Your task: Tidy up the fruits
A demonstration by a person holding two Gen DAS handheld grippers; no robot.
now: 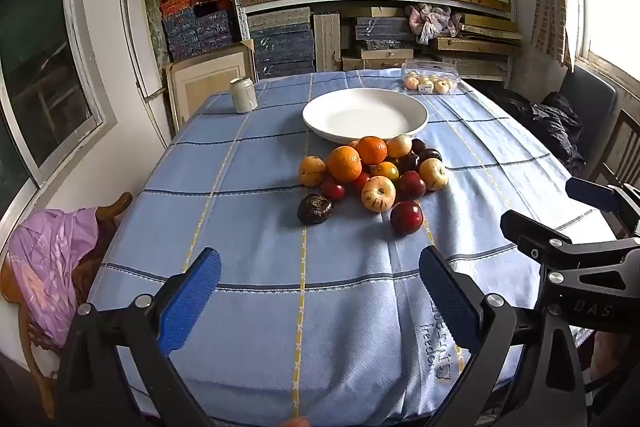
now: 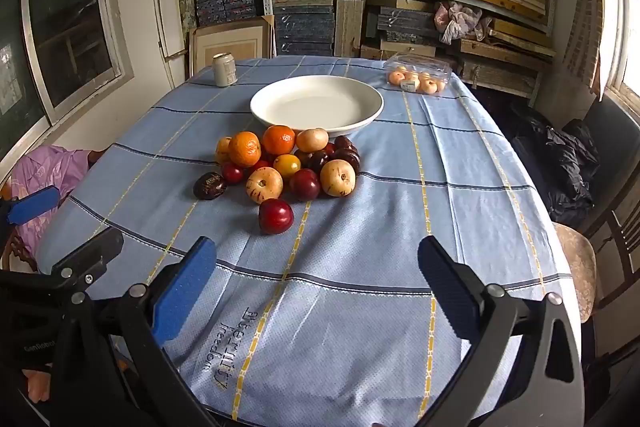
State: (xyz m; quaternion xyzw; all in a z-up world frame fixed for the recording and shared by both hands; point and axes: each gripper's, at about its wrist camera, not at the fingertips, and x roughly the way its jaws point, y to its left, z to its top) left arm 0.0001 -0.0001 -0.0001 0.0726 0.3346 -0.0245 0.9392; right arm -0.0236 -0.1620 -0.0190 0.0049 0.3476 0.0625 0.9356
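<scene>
Jaws of both the left gripper (image 1: 320, 291) and right gripper (image 2: 318, 283) stand fully apart, gripping nothing, above the counter's near edge. The fruit pile (image 1: 374, 173) sits mid-counter, touching the empty white plate (image 1: 365, 115) behind it; 1 red plum (image 2: 275, 215) lies nearest, slightly apart.
</scene>
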